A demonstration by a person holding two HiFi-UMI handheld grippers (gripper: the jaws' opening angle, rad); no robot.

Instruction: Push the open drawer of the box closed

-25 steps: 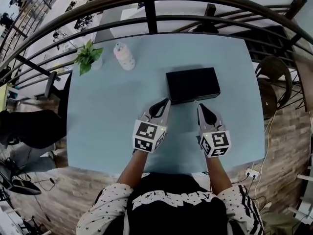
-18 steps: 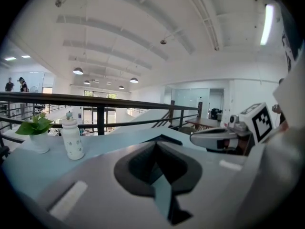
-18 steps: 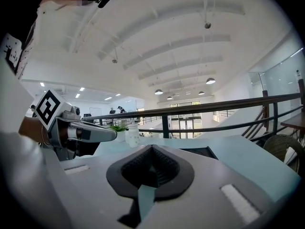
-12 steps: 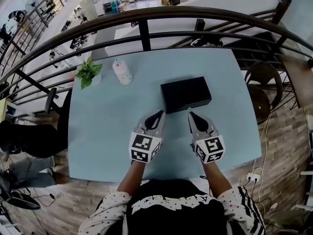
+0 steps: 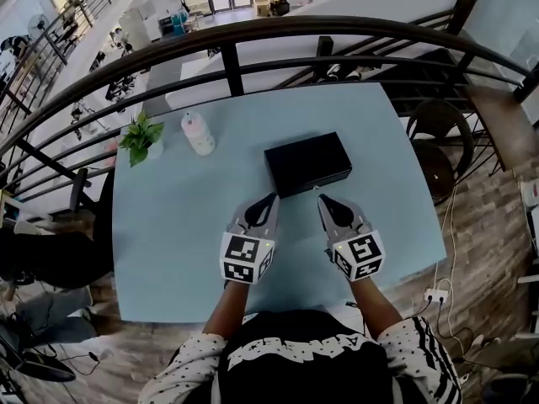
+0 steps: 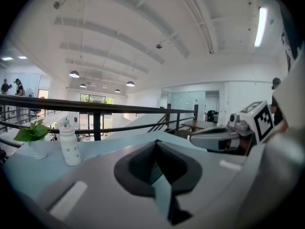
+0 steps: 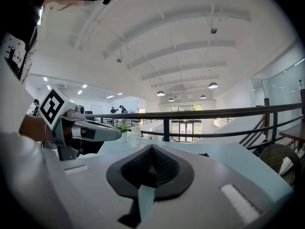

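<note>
Holding left tongs [image 5: 269, 200] and right tongs [image 5: 323, 199] shut and empty, just below centre frame. Facing the black box [image 5: 307, 162] on the bench [image 5: 177, 225] directly above, long axis left-right. Right tongs apparently nearer its near face.

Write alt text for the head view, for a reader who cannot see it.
A black box sits on a light blue table, with the person's left gripper and right gripper, both shut and empty, pointing at its near side. A small potted plant and a white bottle stand at the table's far left, before a dark railing.
</note>
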